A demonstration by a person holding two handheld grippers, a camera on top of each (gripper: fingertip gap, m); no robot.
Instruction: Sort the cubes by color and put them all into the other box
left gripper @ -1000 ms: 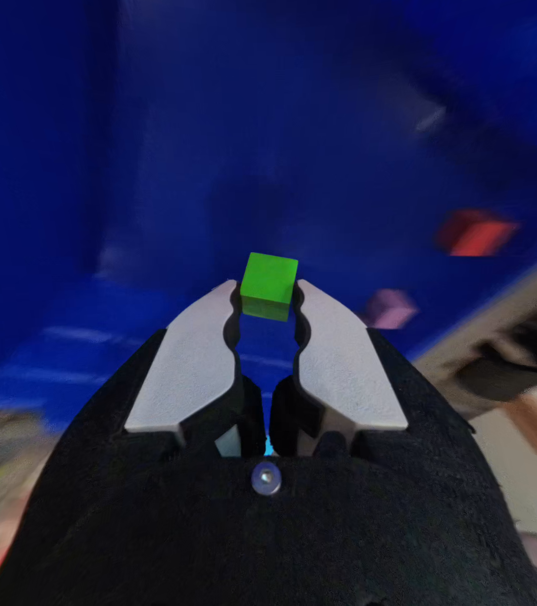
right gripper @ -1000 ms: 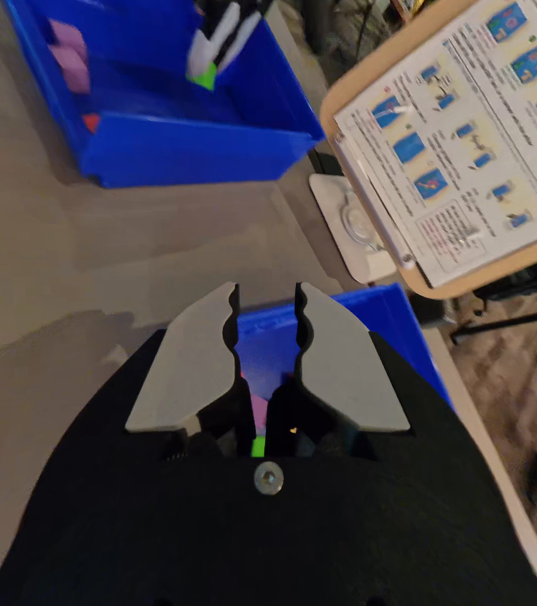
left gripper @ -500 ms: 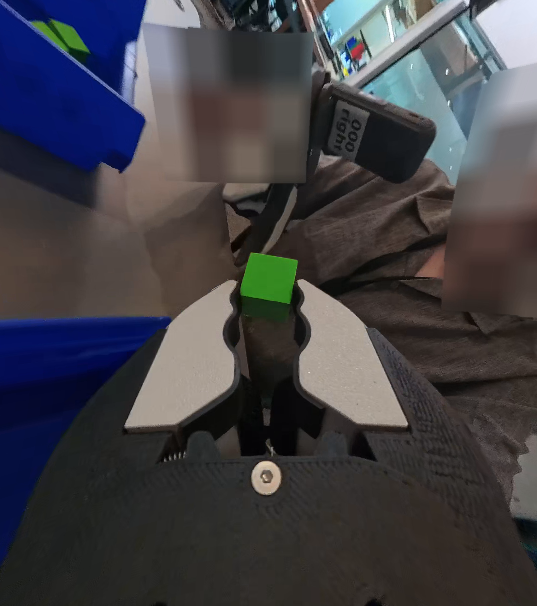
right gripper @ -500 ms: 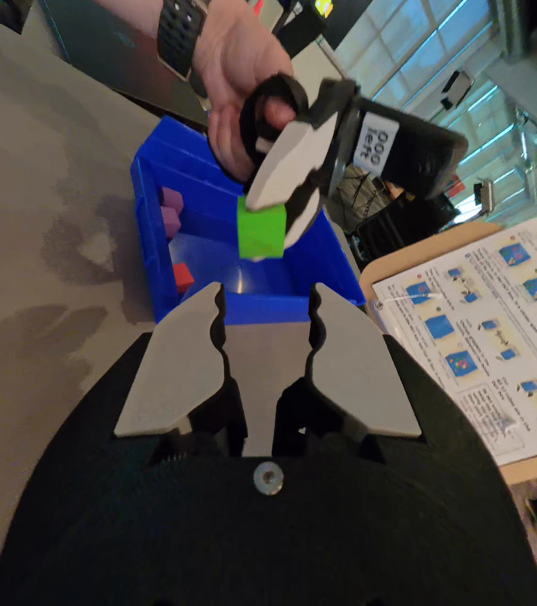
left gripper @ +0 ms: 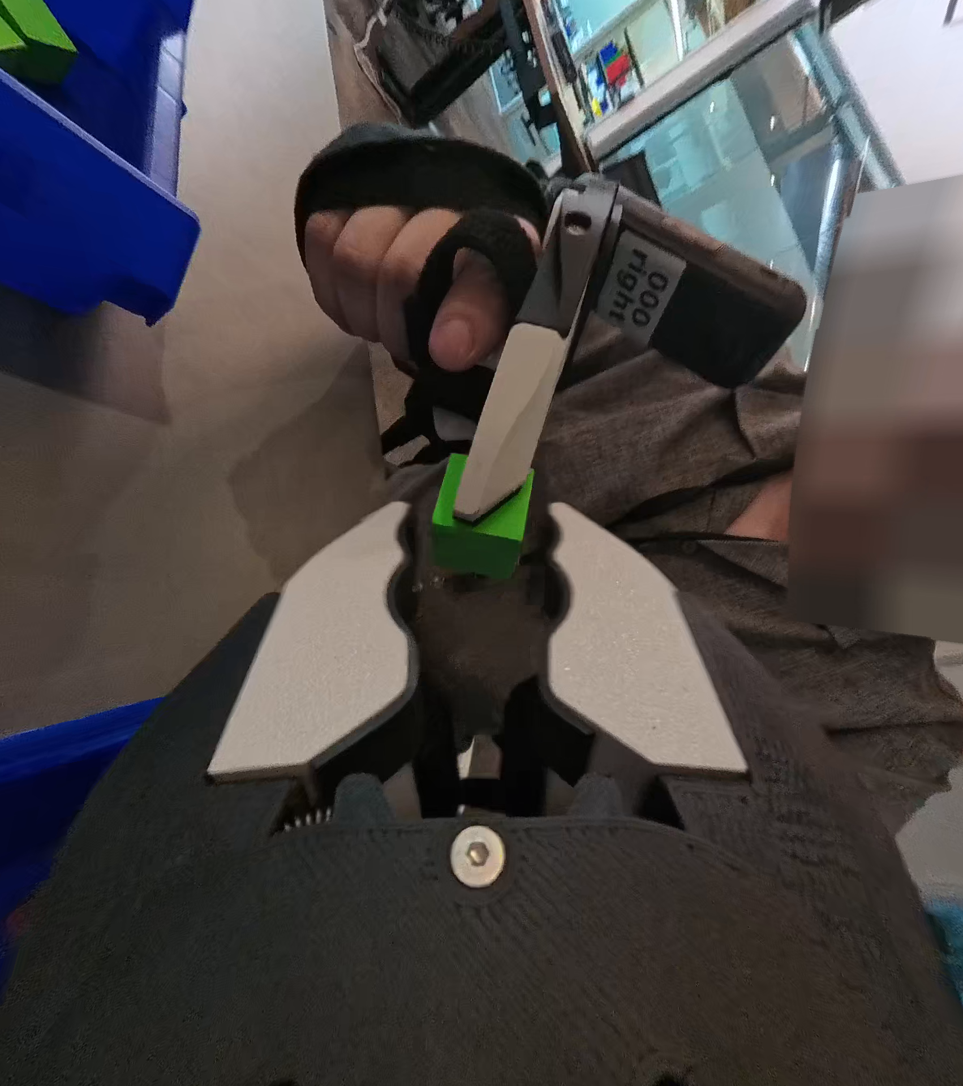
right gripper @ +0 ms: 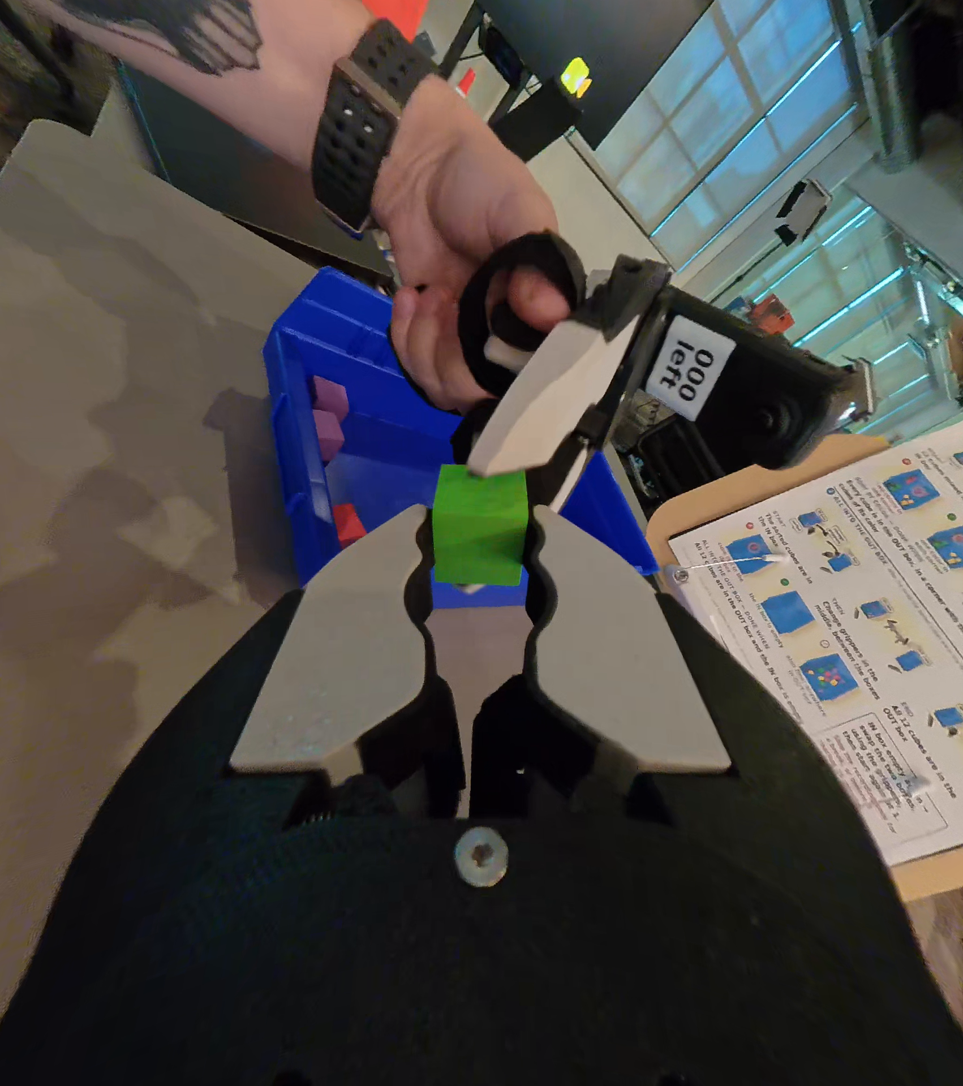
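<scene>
Green cube (right gripper: 479, 538) sits in mid-air between the two grippers, above the table's grey surface (right gripper: 85, 529). In the right wrist view the right gripper (right gripper: 478, 549) has its grey fingers pinching the cube's two sides near their tips. In the left wrist view the left gripper (left gripper: 478, 543) is spread, with a clear gap between each finger and the cube (left gripper: 479, 538); the right gripper's pale finger (left gripper: 505, 435) comes down from the far side and lies flat on the cube's top face. In the right wrist view the left gripper's pale finger (right gripper: 544, 405) slants down onto the cube's far top edge, held by a hand (right gripper: 455, 252) with a dark watch band (right gripper: 358, 132) at the wrist. Behind the cube lies a blue bin (right gripper: 303, 423) holding two purple cubes (right gripper: 329, 411) and a red cube (right gripper: 348, 523) along its left wall. To the right lies a printed sheet (right gripper: 855, 617) on a tan board. In the left wrist view another blue bin (left gripper: 50, 194) at far left holds green blocks (left gripper: 3, 26).
</scene>
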